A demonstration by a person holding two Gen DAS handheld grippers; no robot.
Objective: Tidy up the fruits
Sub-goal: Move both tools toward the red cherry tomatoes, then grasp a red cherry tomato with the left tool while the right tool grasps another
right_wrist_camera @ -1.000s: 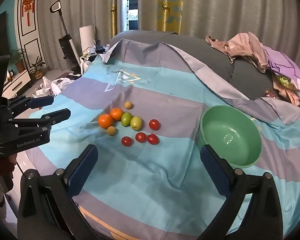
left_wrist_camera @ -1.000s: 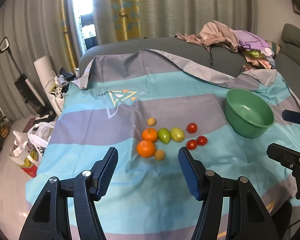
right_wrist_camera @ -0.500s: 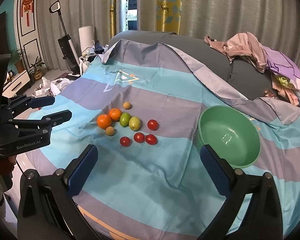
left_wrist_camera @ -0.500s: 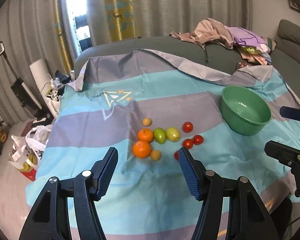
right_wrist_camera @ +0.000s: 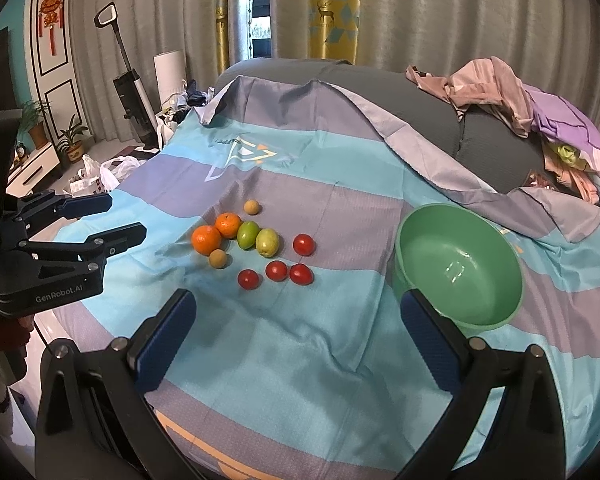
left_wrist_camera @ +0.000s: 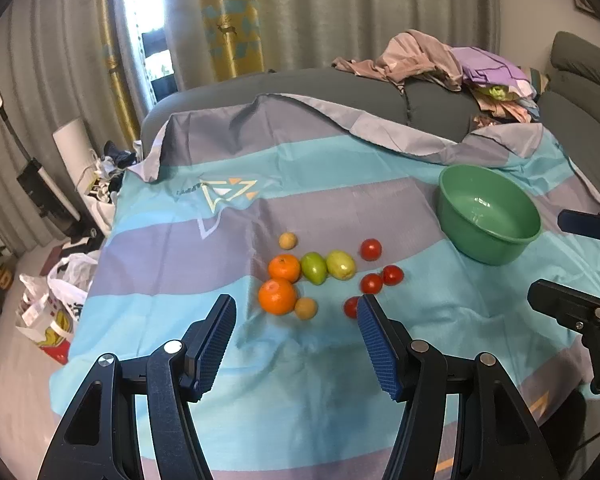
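A cluster of fruit lies on the striped cloth: two oranges (left_wrist_camera: 278, 296) (right_wrist_camera: 206, 239), two green fruits (left_wrist_camera: 314, 267) (right_wrist_camera: 267, 241), two small tan fruits (left_wrist_camera: 305, 308) (right_wrist_camera: 218, 258) and several red tomatoes (left_wrist_camera: 371, 249) (right_wrist_camera: 276, 270). An empty green bowl (left_wrist_camera: 488, 216) (right_wrist_camera: 458, 264) stands to their right. My left gripper (left_wrist_camera: 296, 320) is open and empty, hovering just short of the oranges. My right gripper (right_wrist_camera: 296, 324) is open and empty, short of the tomatoes and bowl.
The striped blue and grey cloth (left_wrist_camera: 300, 380) covers a sofa-like surface and drops off at the front and left edges. A pile of clothes (left_wrist_camera: 440, 60) lies at the back right. Bags (left_wrist_camera: 52, 312) and a vacuum (right_wrist_camera: 130, 88) stand on the floor at left.
My left gripper has drawn closer to the fruit and shifted a little right, so one tomato now sits half hidden behind its right finger. The right gripper has barely moved.
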